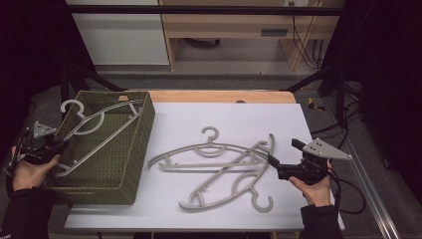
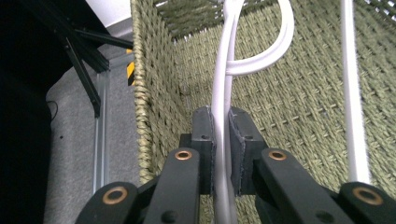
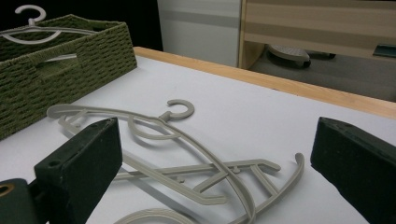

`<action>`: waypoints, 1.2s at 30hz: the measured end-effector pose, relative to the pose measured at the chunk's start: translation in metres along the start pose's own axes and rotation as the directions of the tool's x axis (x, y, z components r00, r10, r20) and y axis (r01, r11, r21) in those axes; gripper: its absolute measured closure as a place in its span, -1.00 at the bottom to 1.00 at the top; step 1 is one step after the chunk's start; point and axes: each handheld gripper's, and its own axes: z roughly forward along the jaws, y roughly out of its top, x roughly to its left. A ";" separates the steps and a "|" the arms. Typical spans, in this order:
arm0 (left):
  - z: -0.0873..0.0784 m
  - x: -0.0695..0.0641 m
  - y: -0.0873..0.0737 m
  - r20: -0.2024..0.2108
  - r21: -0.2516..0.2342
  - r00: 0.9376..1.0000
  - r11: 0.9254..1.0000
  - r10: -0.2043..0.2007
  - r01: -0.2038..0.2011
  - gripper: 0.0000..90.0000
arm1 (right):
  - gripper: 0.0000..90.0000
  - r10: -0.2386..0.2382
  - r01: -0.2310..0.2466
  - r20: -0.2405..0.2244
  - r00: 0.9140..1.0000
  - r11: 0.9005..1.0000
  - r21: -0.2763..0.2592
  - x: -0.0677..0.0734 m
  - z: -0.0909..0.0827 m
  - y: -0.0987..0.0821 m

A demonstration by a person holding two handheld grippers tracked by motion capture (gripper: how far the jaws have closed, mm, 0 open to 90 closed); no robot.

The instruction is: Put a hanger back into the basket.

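Grey hanger [image 1: 94, 132] over the basket [image 1: 127, 186], clamped in our left tongs [image 2: 222, 149]; right tongs [image 1: 272, 160] gape wide by two hangers [image 1: 219, 164] on the counter [image 1: 199, 114].

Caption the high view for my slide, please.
Left gripper lowers a hanger into the basket.

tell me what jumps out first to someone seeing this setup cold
The green woven basket at the table's left edge draws the eye, with a grey hanger lying slantwise across it, hook poking past the far left corner, and the left gripper shut on its arm. Next come two more grey hangers crossed over each other on the white table top. The right gripper waits open beside them.
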 end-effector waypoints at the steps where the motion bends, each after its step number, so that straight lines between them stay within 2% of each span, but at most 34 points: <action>1: 0.000 0.001 0.000 0.003 0.010 1.000 1.000 0.005 -0.005 0.82 | -0.95 -0.001 0.001 0.000 1.000 1.000 -0.003 0.000 0.000 0.000; 5: 0.001 -0.001 0.000 -0.002 0.027 1.000 1.000 0.013 -0.013 0.82 | -0.95 0.004 -0.004 -0.001 1.000 1.000 -0.003 0.000 -0.001 0.000; 7: 0.004 -0.003 0.001 0.006 0.052 0.999 0.998 0.041 -0.041 0.81 | -0.95 0.003 -0.003 -0.001 1.000 1.000 -0.003 0.000 -0.001 0.000; 8: 0.006 -0.006 0.001 -0.007 0.084 0.998 0.994 0.067 -0.066 0.81 | -0.95 0.005 -0.005 -0.002 1.000 1.000 -0.003 0.000 -0.001 0.000; 9: 0.008 -0.008 0.001 -0.012 0.092 0.996 0.992 0.084 -0.083 0.81 | -0.95 0.005 -0.005 -0.001 1.000 1.000 -0.003 0.000 -0.001 0.000; 11: 0.009 -0.009 0.003 0.020 0.106 0.997 0.992 0.072 -0.074 0.80 | -0.95 -0.003 0.003 -0.002 1.000 1.000 -0.002 -0.001 -0.001 0.000; 12: 0.009 -0.009 0.002 0.019 0.113 0.997 0.991 0.077 -0.078 0.80 | -0.95 -0.002 0.002 -0.003 1.000 1.000 -0.002 -0.001 -0.001 0.000; 14: 0.009 -0.008 0.002 0.035 0.108 0.998 0.992 0.059 -0.063 0.77 | -0.95 0.005 -0.005 -0.003 1.000 1.000 -0.002 0.000 -0.001 0.000; 17: 0.004 -0.006 0.004 0.033 0.094 0.998 0.994 0.055 -0.057 0.62 | -0.95 0.004 -0.004 -0.001 1.000 1.000 -0.003 -0.001 -0.001 0.000; 19: -0.001 -0.004 0.005 0.036 0.084 0.999 0.996 0.020 -0.023 0.47 | -0.95 0.005 -0.005 -0.002 1.000 1.000 -0.003 -0.001 -0.001 0.000; 23: -0.015 -0.001 0.010 0.055 0.025 0.998 0.999 -0.037 0.036 0.26 | -0.95 0.000 0.000 0.000 1.000 1.000 -0.003 0.000 0.000 0.000; 24: -0.020 -0.001 0.012 0.063 -0.003 0.997 0.999 -0.052 0.052 0.18 | -0.95 0.000 0.000 -0.001 1.000 1.000 -0.002 0.000 0.000 0.000; 25: -0.023 -0.002 0.014 0.065 -0.024 0.996 0.998 -0.056 0.058 0.13 | -0.95 -0.001 0.001 -0.002 1.000 1.000 -0.003 0.000 -0.001 0.000; 26: -0.023 -0.002 0.014 0.065 -0.024 0.996 0.998 -0.056 0.058 0.10 | -0.95 -0.001 0.001 -0.002 1.000 1.000 -0.003 0.000 -0.001 0.000; 27: -0.028 -0.004 0.017 0.069 -0.051 0.996 0.997 -0.062 0.065 0.10 | -0.95 0.002 -0.002 -0.003 1.000 1.000 -0.005 0.000 -0.001 0.000; 28: -0.036 -0.008 0.021 0.090 -0.088 0.993 0.993 -0.070 0.078 -0.04 | -0.95 0.005 -0.005 -0.002 1.000 1.000 -0.004 0.000 -0.001 0.000; 29: -0.036 -0.008 0.021 0.090 -0.088 0.993 0.993 -0.070 0.078 -0.08 | -0.95 0.005 -0.005 -0.002 1.000 1.000 -0.004 0.000 -0.001 0.000; 30: -0.045 -0.014 0.026 0.120 -0.135 0.991 0.988 -0.063 0.079 -0.11 | -0.95 0.014 -0.014 -0.003 1.000 1.000 -0.004 0.000 -0.001 0.001; 31: -0.045 -0.014 0.026 0.120 -0.135 0.991 0.988 -0.063 0.079 -0.13 | -0.95 0.014 -0.014 -0.003 1.000 1.000 -0.005 0.000 -0.001 0.001; 33: -0.053 -0.023 0.030 0.149 -0.183 0.987 0.979 -0.063 0.090 -0.23 | -0.95 0.007 -0.007 0.001 1.000 1.000 -0.006 0.000 -0.002 0.001; 34: -0.059 -0.033 0.035 0.188 -0.228 0.980 0.968 -0.061 0.104 -0.29 | -0.95 0.007 -0.007 0.001 1.000 1.000 -0.007 0.000 -0.002 0.001; 36: -0.063 -0.045 0.038 0.221 -0.267 0.974 0.957 -0.054 0.114 -0.40 | -0.95 0.008 -0.008 -0.001 1.000 1.000 -0.012 -0.001 -0.002 0.001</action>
